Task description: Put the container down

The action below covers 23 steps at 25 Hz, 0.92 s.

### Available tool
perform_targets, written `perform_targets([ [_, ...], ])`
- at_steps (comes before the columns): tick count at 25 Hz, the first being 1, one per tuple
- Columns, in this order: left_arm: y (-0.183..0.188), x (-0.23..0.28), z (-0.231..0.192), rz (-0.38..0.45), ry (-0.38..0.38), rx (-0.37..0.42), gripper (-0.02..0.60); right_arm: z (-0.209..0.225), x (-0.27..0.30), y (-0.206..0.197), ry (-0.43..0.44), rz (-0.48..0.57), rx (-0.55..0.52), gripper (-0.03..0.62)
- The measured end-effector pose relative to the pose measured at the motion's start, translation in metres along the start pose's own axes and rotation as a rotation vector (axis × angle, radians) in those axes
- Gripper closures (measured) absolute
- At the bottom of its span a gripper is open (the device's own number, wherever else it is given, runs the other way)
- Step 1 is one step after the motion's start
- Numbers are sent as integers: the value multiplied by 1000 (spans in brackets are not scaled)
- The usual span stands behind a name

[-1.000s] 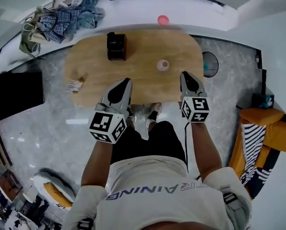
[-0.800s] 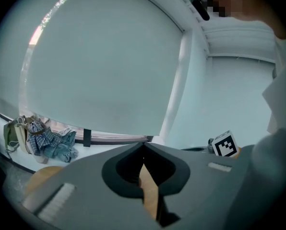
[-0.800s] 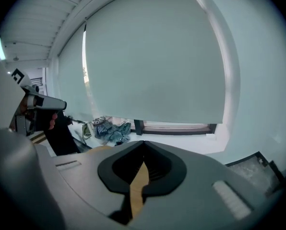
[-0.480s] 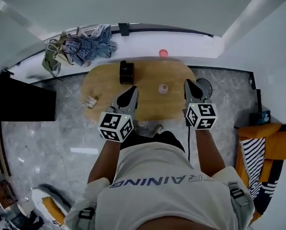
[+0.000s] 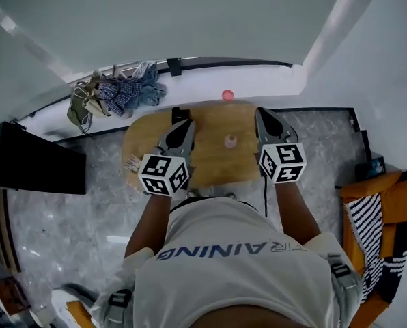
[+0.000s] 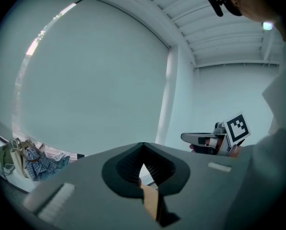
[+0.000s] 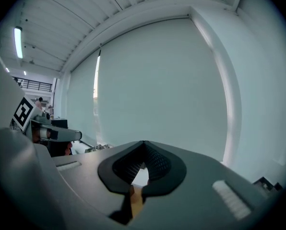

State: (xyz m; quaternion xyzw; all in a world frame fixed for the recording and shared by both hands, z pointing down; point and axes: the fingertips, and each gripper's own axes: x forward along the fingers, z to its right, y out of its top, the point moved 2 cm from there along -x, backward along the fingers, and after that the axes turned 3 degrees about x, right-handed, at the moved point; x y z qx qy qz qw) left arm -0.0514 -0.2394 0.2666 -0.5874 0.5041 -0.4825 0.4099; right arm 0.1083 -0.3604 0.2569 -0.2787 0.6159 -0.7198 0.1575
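The container, a small pinkish pot, stands by itself on the oval wooden table, far below both grippers. Held up left of it is my left gripper, shut with nothing in it. My right gripper is to the container's right, also shut and empty. In the left gripper view the jaws meet at the tips and point at a pale wall, with the right gripper off to the side. The right gripper view shows closed jaws and the left gripper.
A black box sits at the table's far edge and a small packet at its left end. A pink ball lies on the white ledge beyond, near a pile of clothes. A black cabinet stands left, an orange seat right.
The head view has risen and the table looks smaller and farther. Both grippers have lifted up and forward, away from the tabletop; the container stays where it was.
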Motion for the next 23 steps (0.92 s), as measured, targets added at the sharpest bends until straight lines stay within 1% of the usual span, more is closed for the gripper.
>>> perform_targets([
  [7, 3, 6, 2, -12, -27, -3, 583, -2, 3, -3, -4, -4, 15, 580],
  [14, 1, 0, 0, -12, -27, -16, 583, -5, 2, -6, -19, -4, 17, 580],
  [19, 3, -2, -1, 6, -18, -19, 583, -5, 1, -9, -21, -10, 19, 580],
  [23, 2, 1, -4, 0, -23, -17, 583, -6, 3, -10, -21, -9, 19, 580],
])
